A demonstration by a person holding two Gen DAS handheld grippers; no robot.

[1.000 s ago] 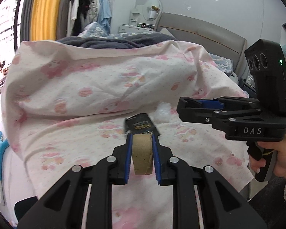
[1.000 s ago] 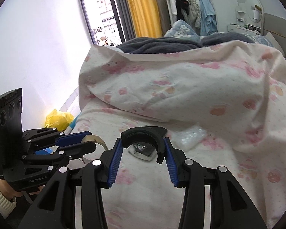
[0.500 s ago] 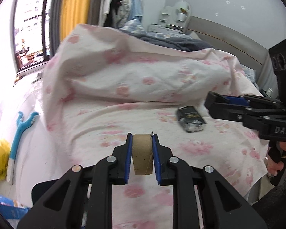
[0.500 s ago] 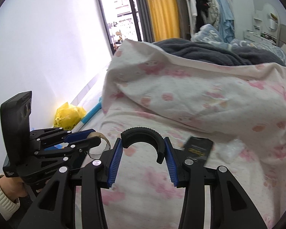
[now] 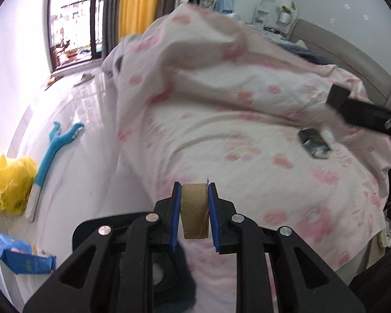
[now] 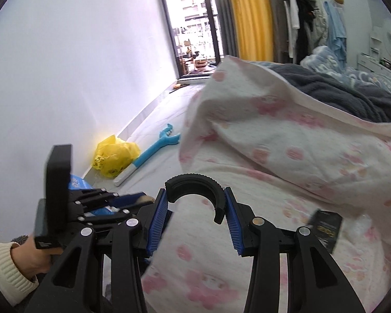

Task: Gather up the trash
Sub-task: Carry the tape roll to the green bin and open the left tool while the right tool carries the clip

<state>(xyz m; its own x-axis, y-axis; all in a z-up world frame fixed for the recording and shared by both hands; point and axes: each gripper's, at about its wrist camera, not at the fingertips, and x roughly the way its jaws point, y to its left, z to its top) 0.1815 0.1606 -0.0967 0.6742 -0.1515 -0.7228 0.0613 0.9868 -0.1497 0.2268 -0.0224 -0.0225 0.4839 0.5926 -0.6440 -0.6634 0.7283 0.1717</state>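
A bed under a pink-patterned quilt [image 5: 221, 120] fills most of both views, with pale floor [image 5: 73, 140] running along its 9 o'clock side toward the window. On that floor, at about 9 o'clock in the left wrist view, sit a yellow plastic bag [image 5: 11, 182], a blue long-handled tool [image 5: 52, 154] just beside it, and a blue package [image 5: 18, 255] nearer the camera at 8 o'clock. The left gripper [image 5: 194, 210] has its jaws pinched on a brown cardboard tape core [image 5: 195, 210], held upright between the blue pads. The right gripper [image 6: 195, 212] grips a black broken ring [image 6: 195, 190] that bridges its half-spread jaws, the gap in the ring facing the camera. A dark wrapper [image 5: 314, 143] lies loose on the quilt at 3 o'clock, with something small and whitish just beyond it, too blurred to name. Both hands look to be carrying their pieces off the bed toward the floor side, probably to the yellow bag. To do this well, keep both grips firm, bring each gripper right over the bag's mouth before letting go, release one at a time, then return for the wrapper.
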